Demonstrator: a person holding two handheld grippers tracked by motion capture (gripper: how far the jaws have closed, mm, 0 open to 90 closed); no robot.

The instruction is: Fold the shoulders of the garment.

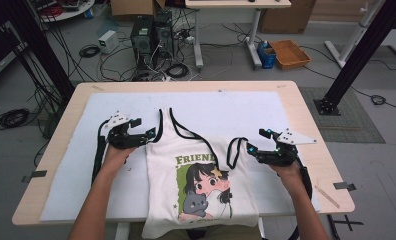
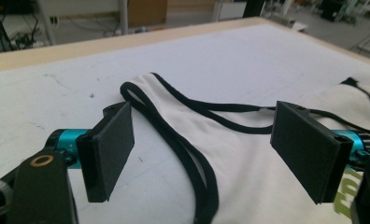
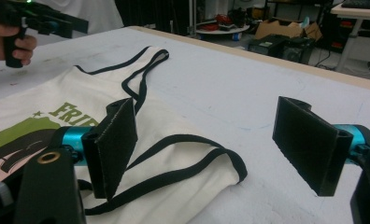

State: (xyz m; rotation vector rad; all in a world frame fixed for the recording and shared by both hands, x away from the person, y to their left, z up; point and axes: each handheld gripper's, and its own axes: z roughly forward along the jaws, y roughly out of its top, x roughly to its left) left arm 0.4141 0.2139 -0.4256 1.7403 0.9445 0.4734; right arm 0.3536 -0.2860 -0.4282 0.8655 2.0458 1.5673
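Left claw [image 1: 145,133]: jaws wide apart, holding nothing, at the shirt's [image 1: 196,170] left shoulder strap [image 2: 174,135], which lay on the pad [image 1: 236,107] between and beyond its jaws.

Right claw [image 1: 253,142]: jaws spread, empty, the right strap [image 3: 183,158] flat on the pad just below and ahead of them.

Shirt: white, cartoon print up, mid-desk, hem over the near edge of the desk [image 1: 306,100].

Risk, as I judged it: a claw pinching only the thin black trim, which could slip out or drag the cloth into wrinkles.
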